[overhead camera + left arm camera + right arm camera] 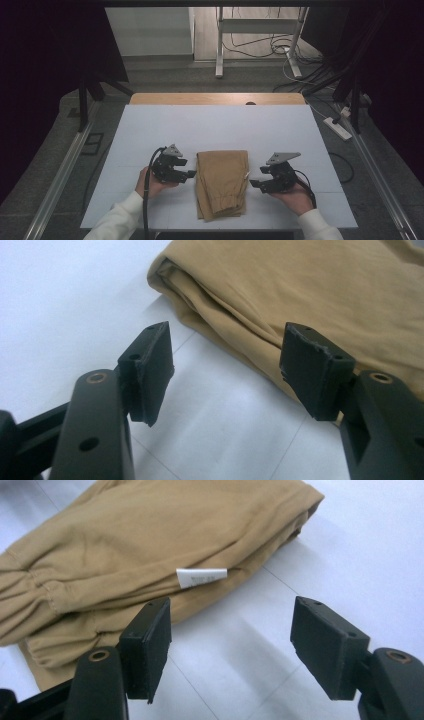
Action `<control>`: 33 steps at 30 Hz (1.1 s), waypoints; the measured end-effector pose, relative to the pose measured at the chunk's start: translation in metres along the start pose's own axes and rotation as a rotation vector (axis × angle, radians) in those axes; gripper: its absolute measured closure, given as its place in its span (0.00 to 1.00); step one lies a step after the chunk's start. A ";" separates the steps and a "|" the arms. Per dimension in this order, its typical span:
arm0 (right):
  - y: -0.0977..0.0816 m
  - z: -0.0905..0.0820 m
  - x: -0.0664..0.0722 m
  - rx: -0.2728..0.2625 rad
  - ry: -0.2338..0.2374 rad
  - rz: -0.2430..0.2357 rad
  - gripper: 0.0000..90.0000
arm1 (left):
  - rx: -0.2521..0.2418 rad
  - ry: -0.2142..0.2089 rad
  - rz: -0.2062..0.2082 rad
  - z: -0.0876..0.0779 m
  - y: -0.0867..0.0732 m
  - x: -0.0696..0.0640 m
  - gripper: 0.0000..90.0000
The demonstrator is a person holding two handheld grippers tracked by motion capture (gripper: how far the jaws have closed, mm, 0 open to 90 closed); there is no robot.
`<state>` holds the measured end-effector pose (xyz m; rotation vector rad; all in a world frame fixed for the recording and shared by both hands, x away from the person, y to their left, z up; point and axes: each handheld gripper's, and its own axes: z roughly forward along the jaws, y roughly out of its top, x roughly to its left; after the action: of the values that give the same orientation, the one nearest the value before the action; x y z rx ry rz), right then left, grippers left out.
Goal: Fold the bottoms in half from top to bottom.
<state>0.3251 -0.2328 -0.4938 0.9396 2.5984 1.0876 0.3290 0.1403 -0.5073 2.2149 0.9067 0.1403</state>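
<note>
Folded garment between two hand-held tongs. Nearest the onlooker, the person's sleeved forearms are coming in over the table's (150,125) front edge; the left gripper (191,174) is resting low with its jaws standing apart and nothing between them; the right gripper (255,184) is likewise standing open and empty. Between the two, the folded tan trousers (222,182) are lying flat on the white surface, just beside each pair of tips, touching neither; a small white label (202,577) is sticking out of the fold on the side facing the right tongs. Judged stage: the fold appears finished or paused, both tongs standing clear. Next move, likely: each open jaw needs to slide under an edge of the layered cloth, then close on all layers together.
</note>
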 end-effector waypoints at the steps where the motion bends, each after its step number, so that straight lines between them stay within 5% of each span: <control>1: 0.000 0.000 0.001 -0.008 -0.001 0.001 0.37 | -0.002 -0.002 -0.001 0.000 0.000 0.000 0.41; 8: 0.005 -0.002 -0.001 -0.054 0.035 0.045 0.37 | -0.010 -0.001 -0.007 0.001 0.004 0.001 0.40; 17: 0.017 0.005 -0.008 -0.103 0.000 0.050 0.36 | -0.033 -0.003 -0.036 0.004 0.014 0.007 0.38; 33: 0.045 0.036 -0.023 -0.085 -0.022 0.051 0.35 | -0.036 0.021 -0.076 0.022 0.034 0.020 0.36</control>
<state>0.3789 -0.2015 -0.4908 0.9985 2.5021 1.1831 0.3706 0.1237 -0.5035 2.1460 0.9909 0.1438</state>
